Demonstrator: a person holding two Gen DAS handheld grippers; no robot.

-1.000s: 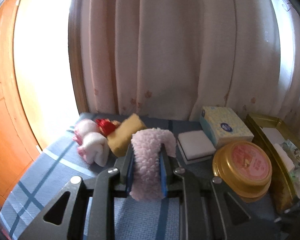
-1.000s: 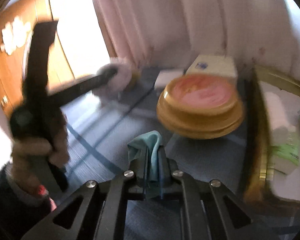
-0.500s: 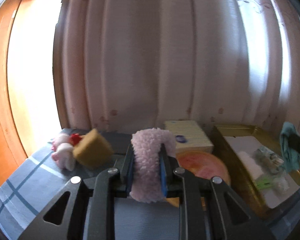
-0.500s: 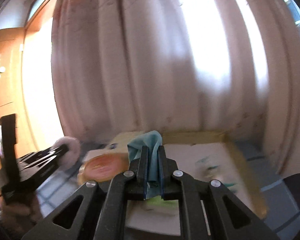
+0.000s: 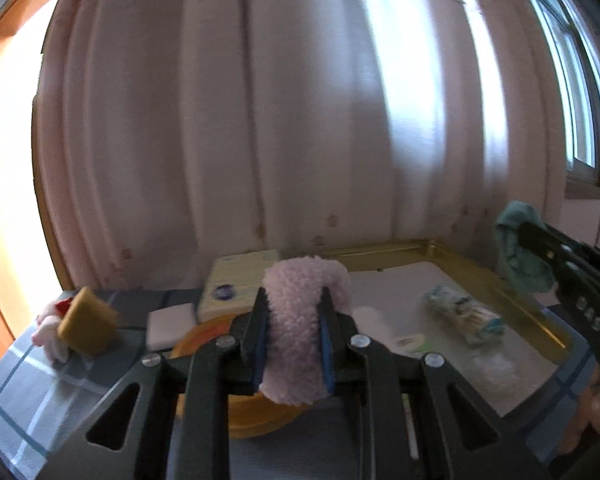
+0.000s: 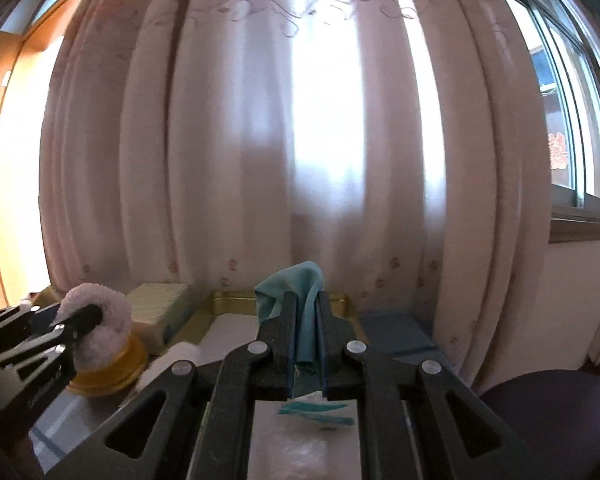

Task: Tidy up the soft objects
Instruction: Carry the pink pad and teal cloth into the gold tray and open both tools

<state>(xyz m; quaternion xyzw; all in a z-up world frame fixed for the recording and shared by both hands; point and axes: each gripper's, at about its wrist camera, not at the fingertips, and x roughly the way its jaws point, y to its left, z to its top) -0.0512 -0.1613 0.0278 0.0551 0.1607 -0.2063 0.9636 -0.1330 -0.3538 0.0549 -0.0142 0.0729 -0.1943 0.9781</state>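
Left claw (image 5: pixel 293 346) clamped on one pink fleecy piece (image 5: pixel 300 320), held above the round yellow tin (image 5: pixel 236 408); right claw (image 6: pixel 305 344) pinched shut on one teal cloth (image 6: pixel 300 300), raised over the gold tray (image 5: pixel 500 280). Likely risks: thin cloth sliding out of a narrow pinch, or fleece snagging on release and missing the tray. Counted elsewhere: one yellow sponge (image 5: pixel 86 320), one white foam block (image 5: pixel 168 322), one tissue box (image 5: pixel 240 284), one wrapped packet (image 5: pixel 464 314) inside the tray.
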